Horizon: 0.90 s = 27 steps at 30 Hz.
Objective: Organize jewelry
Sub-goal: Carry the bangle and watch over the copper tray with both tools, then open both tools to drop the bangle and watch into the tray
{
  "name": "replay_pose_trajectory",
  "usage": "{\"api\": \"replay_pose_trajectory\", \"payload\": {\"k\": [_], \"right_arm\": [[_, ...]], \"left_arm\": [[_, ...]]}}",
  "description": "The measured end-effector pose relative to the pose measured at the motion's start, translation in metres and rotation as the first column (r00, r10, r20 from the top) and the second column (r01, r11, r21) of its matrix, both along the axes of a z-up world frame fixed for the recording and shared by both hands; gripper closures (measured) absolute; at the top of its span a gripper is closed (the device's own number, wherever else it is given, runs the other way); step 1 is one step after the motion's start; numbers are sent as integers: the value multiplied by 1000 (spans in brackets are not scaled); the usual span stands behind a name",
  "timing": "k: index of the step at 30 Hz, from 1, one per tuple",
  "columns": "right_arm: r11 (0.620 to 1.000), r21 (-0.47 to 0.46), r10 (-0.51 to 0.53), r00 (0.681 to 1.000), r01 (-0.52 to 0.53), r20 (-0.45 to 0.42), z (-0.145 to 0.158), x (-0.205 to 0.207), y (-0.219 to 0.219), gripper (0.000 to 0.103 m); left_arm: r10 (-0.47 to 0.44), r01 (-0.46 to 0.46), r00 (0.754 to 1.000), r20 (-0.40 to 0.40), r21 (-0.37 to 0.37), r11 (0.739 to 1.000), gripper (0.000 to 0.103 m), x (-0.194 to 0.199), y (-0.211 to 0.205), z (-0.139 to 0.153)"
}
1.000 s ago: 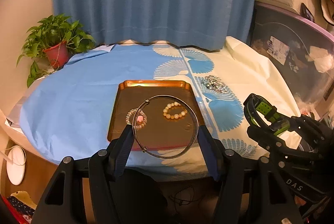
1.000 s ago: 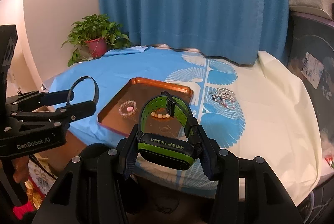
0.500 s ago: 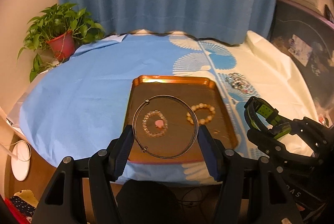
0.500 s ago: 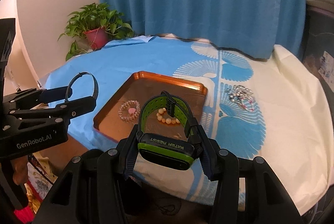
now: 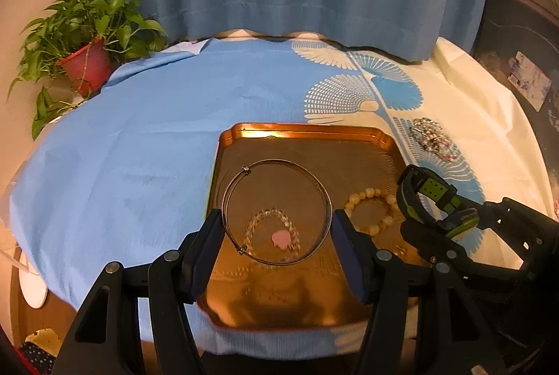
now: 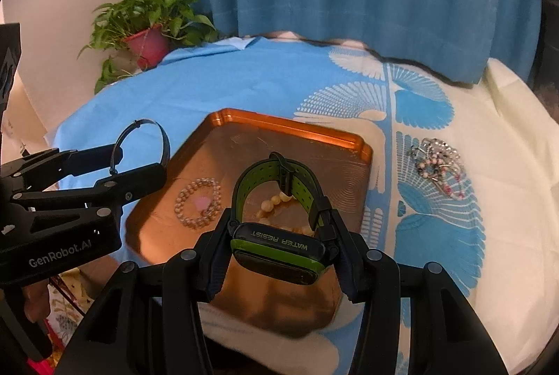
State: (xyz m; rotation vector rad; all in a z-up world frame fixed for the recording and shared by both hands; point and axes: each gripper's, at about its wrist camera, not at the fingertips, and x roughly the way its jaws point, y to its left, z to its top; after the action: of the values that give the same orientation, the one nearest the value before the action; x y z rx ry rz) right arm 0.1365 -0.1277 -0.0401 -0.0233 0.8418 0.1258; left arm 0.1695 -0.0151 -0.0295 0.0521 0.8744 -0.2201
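Copper tray under the left gripper, which pinches a wire bangle above a clear bead bracelet and cream bead bracelet. From the right, the right gripper clamps a green-black watch over the same tray; a jewelry heap lies on the tablecloth beside it.

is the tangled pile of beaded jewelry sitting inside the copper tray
No, the tangled beaded jewelry lies on the tablecloth to the right of the copper tray, apart from its rim.
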Motion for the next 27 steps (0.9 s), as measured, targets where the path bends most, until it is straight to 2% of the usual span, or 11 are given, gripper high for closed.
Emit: {"api": "replay_pose_trajectory", "payload": {"k": [11,14,16,17,18,19,21,24,27], "right_arm": [[1000,-6,-9,998,8,-58,-34,49,-3,51],[1000,-5,-16,997,16,-72,-41,57,-5,51],[1000,-9,-22,996,21,-91,-46,62,-5,46],[1000,-12,-26,995,25,-97,-48,63,-5,44],[999,-24,-31,994,28,-106,-50,63,-5,37],[999,-32,-34,994,31,-106,-51,62,-4,28],[998,-38,-44,994,40,-97,-51,57,-4,23],[998,-46,-57,993,52,-102,-51,45,-5,22],[997,-44,-68,993,64,-100,-47,26,-5,22]], "left_arm": [[7,-5,999,-41,36,999,45,41,-5,-30],[10,-8,999,-50,45,999,42,47,-5,-37],[14,-10,999,-51,61,998,18,48,-4,-41],[31,-28,999,-43,76,997,11,47,-2,-42],[42,-38,998,-40,88,995,1,46,0,-42],[51,-47,998,-38,96,994,1,45,3,-43],[69,-64,997,-46,107,992,1,40,7,-45],[79,-71,995,-66,108,992,1,28,13,-46],[85,-78,995,-49,117,990,1,5,14,-42]]}}
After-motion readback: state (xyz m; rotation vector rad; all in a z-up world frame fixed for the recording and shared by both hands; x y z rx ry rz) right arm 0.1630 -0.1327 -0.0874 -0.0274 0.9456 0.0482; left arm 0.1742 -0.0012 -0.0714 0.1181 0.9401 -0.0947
